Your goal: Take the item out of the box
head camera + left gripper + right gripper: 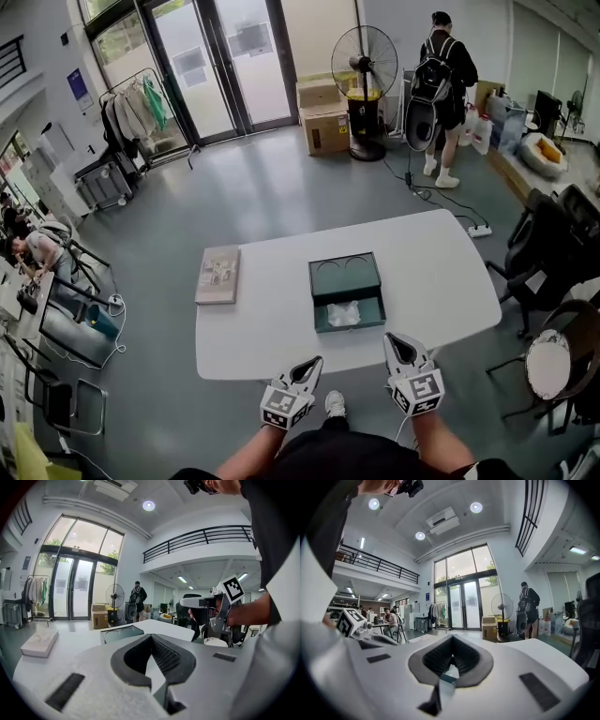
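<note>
One table (272, 337); one box (345, 275); one item (343, 314); one beige pack (217, 274); two grippers (312, 364) (394, 341); one fan (364, 61); two cartons (319, 94) (325, 128); one clothes rack (131, 103).

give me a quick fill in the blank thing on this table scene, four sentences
1. The dark green rectangular box on the white table stands ____.
2. The crumpled item inside it is ____ in colour.
3. In the head view, the flat beige box lies to the green box's ____.
4. The left gripper and the right gripper both have their jaws ____.

Missing words: open; white; left; shut
</note>
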Demonstrator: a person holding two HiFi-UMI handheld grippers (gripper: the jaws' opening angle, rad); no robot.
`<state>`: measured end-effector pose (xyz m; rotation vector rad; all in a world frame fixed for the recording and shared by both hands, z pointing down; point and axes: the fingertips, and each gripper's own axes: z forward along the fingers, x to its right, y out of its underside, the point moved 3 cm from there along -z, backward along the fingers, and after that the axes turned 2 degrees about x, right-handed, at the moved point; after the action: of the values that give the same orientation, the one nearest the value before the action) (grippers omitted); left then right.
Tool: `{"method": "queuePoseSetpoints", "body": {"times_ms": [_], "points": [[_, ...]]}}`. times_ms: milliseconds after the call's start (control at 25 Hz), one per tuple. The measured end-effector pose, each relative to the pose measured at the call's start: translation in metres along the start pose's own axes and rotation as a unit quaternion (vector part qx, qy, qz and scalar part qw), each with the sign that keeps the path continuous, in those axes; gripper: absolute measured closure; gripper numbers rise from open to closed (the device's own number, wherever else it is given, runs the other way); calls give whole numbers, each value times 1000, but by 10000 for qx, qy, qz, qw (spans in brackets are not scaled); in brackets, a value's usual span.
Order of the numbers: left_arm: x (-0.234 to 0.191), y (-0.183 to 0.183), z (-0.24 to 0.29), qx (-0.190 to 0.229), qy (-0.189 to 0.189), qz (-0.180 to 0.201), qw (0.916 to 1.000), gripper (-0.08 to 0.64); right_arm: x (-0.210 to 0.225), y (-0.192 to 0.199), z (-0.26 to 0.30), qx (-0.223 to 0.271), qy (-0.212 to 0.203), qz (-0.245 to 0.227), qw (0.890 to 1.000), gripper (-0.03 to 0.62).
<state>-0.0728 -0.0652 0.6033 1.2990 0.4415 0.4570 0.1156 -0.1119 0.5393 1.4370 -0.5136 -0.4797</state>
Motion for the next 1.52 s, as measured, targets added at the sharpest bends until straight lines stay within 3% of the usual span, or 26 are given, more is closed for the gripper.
{"method": "queuePoseSetpoints", "body": {"times_ms": [360,720,1040,1520], "points": [[-64,-20,40,115,44,-61,9999,549,11,-13,73,-118,-41,-132,9998,588],[-89,-18,55,30,366,142,9992,549,8,-18,117,-218,-192,-329,9990,586],[-113,-23,64,77,148,20,9999,551,15,-14,134,-390,-301,-317,9983,587],[-118,-32,105,88,-265,-258,9993,549,45,5,159,-794,-821,-332,9929,586]]}}
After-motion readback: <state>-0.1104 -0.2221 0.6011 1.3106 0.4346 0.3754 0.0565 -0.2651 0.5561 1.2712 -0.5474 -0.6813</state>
